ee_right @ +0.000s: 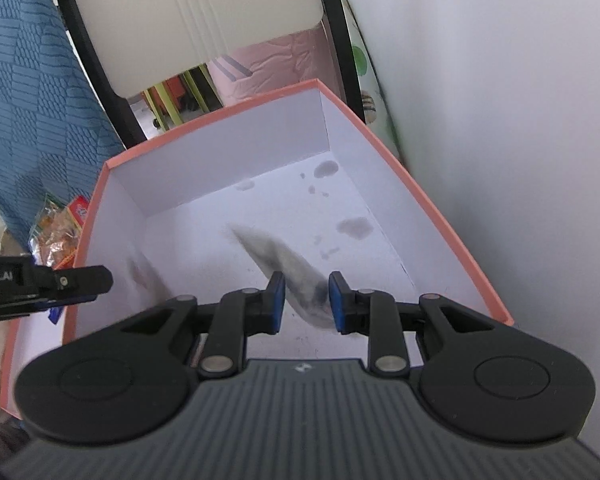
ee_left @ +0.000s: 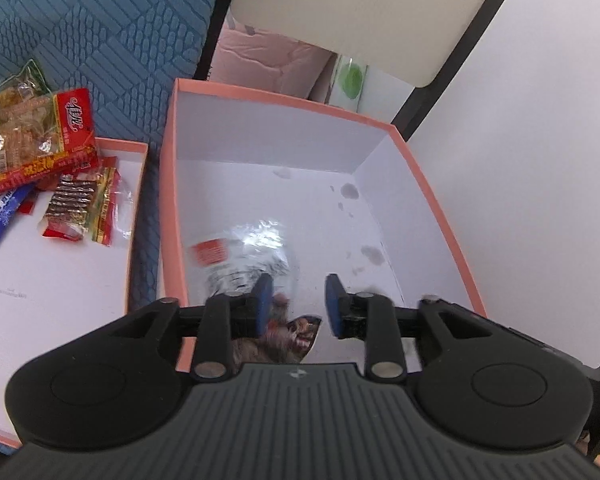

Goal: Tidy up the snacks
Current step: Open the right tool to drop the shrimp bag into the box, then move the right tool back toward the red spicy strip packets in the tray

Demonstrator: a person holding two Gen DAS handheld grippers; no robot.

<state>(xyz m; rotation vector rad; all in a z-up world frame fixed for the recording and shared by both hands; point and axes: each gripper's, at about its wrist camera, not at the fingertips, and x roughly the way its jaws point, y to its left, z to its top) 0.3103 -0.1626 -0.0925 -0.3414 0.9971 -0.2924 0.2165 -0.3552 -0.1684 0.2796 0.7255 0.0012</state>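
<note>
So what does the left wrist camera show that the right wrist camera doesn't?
Only the left wrist view shows the shallow tray with its heap of snack packets, plus a clear packet in the box. Only the right wrist view shows a blurred grey packet between the right gripper jaws, and the left gripper from outside. Both show the pink-rimmed box and its stained floor.

Both wrist views look steeply down, close above the same pink-rimmed box (ee_left: 432,208) (ee_right: 428,200).
</note>
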